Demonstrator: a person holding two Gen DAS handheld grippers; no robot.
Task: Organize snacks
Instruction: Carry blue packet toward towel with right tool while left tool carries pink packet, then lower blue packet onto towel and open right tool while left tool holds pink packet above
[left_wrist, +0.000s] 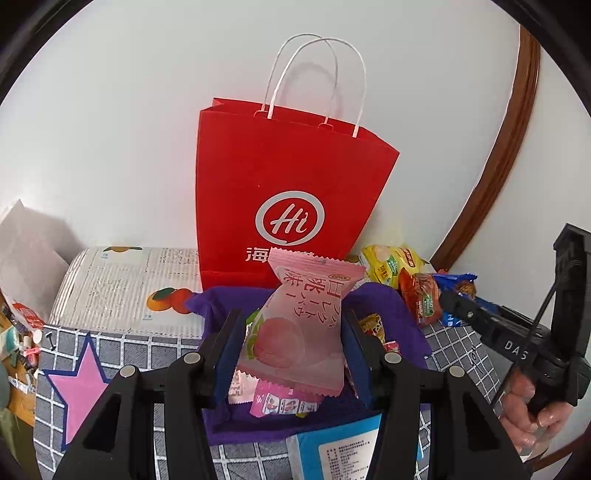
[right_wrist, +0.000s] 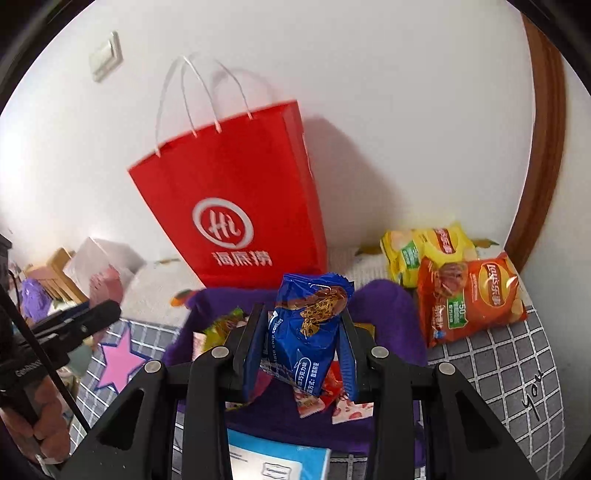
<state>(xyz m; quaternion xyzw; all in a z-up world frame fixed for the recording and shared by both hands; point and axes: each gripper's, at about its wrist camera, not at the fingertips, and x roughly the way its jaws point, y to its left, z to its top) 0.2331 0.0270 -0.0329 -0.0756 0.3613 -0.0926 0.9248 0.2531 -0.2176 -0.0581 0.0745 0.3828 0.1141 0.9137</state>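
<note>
— What do the tongs hold?
— The left gripper (left_wrist: 291, 332) pinches a pink peach snack packet (left_wrist: 295, 325); the right gripper (right_wrist: 301, 332) is clamped on a blue cookie packet (right_wrist: 306, 325).
— Where are they?
— Both hang over the purple fabric bin (right_wrist: 384, 314), which holds small snacks.
— What is around?
— A red paper bag (left_wrist: 288, 184) stands upright behind the bin, against the wall. Orange (right_wrist: 469, 299) and yellow (right_wrist: 424, 251) chip bags lie to the right, on the checked cloth (right_wrist: 498, 362).

Checked cloth (right_wrist: 509, 354), perhaps a table's
</note>
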